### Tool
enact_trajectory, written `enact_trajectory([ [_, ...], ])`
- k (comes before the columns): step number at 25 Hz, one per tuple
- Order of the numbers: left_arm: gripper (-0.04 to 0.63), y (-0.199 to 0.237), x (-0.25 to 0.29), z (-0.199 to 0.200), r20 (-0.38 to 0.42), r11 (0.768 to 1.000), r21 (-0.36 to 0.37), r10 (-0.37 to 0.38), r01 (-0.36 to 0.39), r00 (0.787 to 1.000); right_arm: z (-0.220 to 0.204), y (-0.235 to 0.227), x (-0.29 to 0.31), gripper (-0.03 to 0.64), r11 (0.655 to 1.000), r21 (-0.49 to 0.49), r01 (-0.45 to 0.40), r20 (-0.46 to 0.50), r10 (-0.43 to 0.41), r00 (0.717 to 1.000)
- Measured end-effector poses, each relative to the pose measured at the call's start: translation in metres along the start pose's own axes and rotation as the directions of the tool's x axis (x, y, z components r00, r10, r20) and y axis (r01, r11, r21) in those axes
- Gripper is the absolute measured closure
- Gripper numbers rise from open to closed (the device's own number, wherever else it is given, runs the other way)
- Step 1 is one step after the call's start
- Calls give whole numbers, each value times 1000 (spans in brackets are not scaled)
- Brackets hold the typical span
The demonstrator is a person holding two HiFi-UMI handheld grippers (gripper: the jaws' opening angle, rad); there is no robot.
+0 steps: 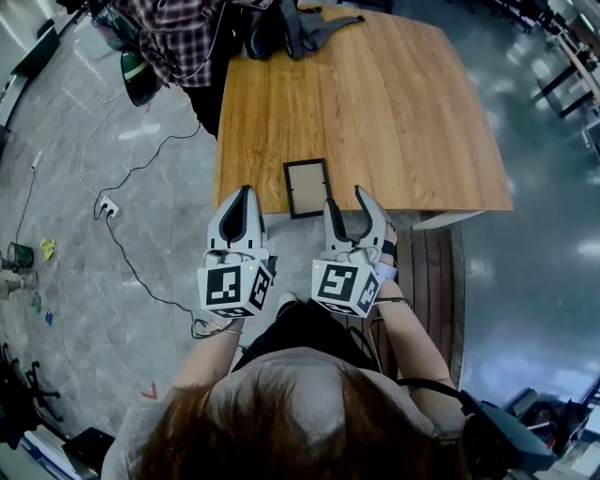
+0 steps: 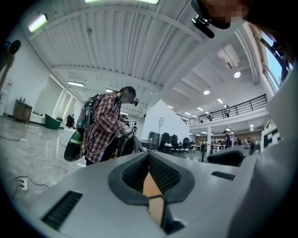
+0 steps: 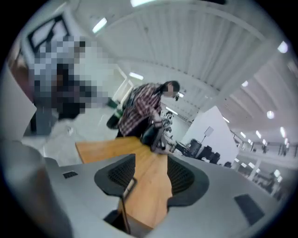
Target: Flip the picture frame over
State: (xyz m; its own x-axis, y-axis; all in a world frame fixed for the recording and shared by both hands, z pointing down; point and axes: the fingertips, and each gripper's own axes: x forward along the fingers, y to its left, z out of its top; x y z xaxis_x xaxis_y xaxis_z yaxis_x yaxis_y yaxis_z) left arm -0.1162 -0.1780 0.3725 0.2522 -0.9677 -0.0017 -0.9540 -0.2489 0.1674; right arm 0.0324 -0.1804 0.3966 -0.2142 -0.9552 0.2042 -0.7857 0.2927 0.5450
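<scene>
Seemingly the picture frame (image 1: 307, 187) lies back-up, face hidden.

Dark-rimmed picture frame (image 1: 307, 187) flat on the wooden table (image 1: 394, 112), near its front edge, brown panel upward

A wooden table (image 1: 375, 112) of light-brown planks carries two things. A small dark picture frame (image 1: 307, 187) lies flat at the near edge, closer to the near-left corner. A dark bag (image 1: 302, 28) with loose straps lies at the far edge, well apart from it.
</scene>
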Motion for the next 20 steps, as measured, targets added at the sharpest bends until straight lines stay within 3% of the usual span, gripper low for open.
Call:
enact_trajectory([
  [1, 588, -4, 1, 8, 22, 1000, -4, -7, 8, 1000, 28, -15, -7, 390, 990, 139, -18, 112, 3, 994],
  [3, 588, -14, 3, 24, 71, 999, -10, -31, 32, 997, 70, -41, -23, 390, 924, 369, -103, 285, -8, 959],
  [5, 588, -25, 3, 37, 114, 998, -3, -60, 61, 992, 84, -56, -37, 391, 869, 464, -172, 347, 0, 938],
  [7, 588, -36, 3, 44, 138, 997, 16, -82, 81, 987, 87, -66, -45, 399, 837, 517, -180, 376, -33, 926],
  [12, 588, -60, 6, 45, 140, 994, 33, -111, 107, 984, 65, -77, -47, 599, 757, 638, -141, 323, -97, 942],
  [15, 588, -72, 6, 45, 139, 992, 36, -124, 120, 983, 56, -78, -48, 601, 714, 683, -154, 302, -84, 950],
  [17, 588, -77, 5, 46, 139, 991, 38, -129, 125, 982, 53, -78, -48, 601, 707, 692, -149, 291, -83, 953],
  [20, 588, -85, 5, 47, 138, 991, 41, -135, 131, 981, 53, -79, -48, 601, 740, 661, -123, 272, -84, 959],
])
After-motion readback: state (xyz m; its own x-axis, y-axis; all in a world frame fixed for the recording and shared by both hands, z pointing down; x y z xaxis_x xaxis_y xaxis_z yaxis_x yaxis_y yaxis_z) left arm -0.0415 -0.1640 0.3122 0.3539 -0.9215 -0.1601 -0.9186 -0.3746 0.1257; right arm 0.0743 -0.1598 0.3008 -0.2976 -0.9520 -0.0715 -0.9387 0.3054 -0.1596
